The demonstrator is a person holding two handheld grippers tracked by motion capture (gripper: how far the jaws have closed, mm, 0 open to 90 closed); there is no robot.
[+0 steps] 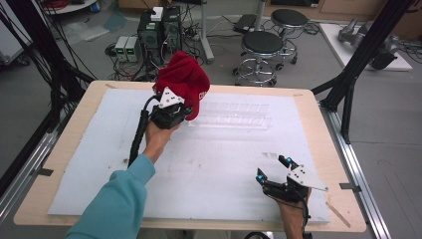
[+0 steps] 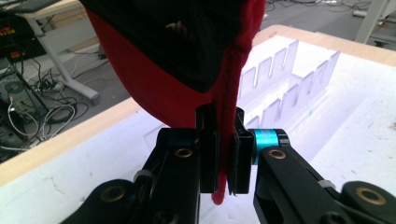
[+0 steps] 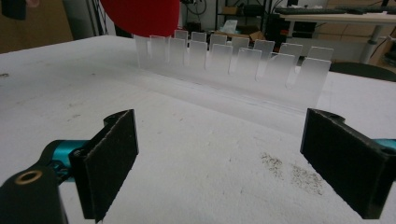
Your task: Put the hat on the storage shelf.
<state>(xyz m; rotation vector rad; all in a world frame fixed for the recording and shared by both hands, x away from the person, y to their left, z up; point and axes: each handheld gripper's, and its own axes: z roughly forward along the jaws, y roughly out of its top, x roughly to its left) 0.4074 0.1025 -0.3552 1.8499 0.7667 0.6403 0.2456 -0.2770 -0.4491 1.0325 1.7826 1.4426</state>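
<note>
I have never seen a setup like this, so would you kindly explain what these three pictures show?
A person at a table holds a two-jaw gripper in each hand. The high view looks down from above; the other two pictures come from cameras riding on each gripper. The left gripper is shut on the edge of a red cap, lifted above the white mat. The right gripper rests open on the mat, holding nothing. A clear slotted rack stands on the mat beside the cap.
</note>
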